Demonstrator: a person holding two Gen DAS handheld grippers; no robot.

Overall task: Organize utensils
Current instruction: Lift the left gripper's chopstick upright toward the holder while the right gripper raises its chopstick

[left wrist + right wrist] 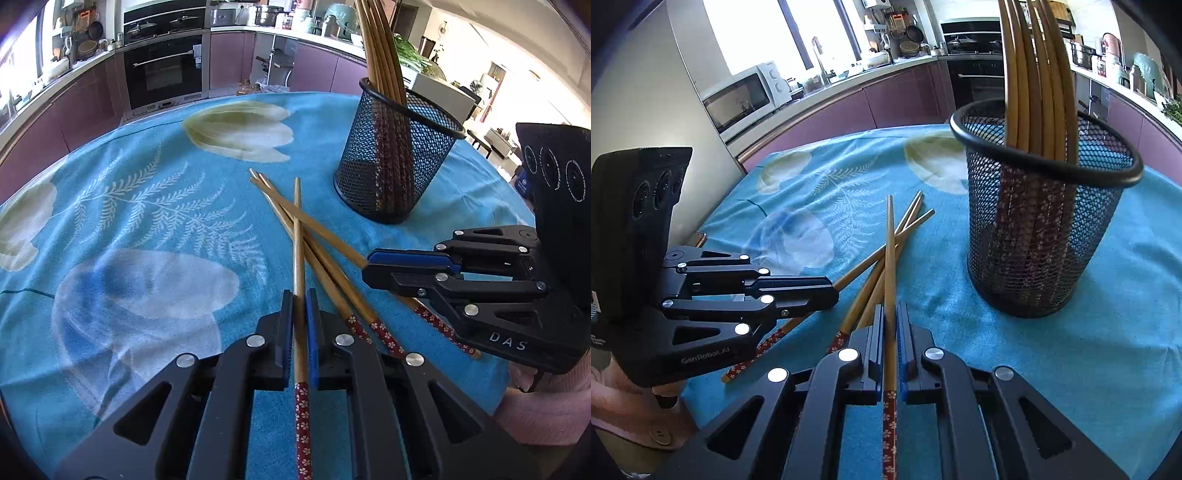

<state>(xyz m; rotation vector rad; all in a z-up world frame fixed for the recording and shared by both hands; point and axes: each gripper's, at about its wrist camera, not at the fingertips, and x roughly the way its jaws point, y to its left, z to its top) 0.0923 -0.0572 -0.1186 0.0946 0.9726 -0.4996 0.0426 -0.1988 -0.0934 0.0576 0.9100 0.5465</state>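
Observation:
Several bamboo chopsticks with red floral handles lie crossed on the blue cloth (325, 254) (875, 273). My left gripper (300, 306) is shut on one chopstick (298, 236), which runs between its pads. My right gripper (891, 321) is shut on another chopstick (890, 251). Each gripper shows in the other view, the right one (373, 264) and the left one (831, 291), low over the pile. A black mesh cup (391, 155) (1041, 221) stands upright beyond the pile and holds several chopsticks (384, 48) (1038, 74).
The table carries a blue cloth with white flowers and ferns (147, 206) (1071, 354). Kitchen counters, an oven (164, 70) and a microwave (742, 96) stand behind. A pink sleeve (546, 402) shows at the table's near edge.

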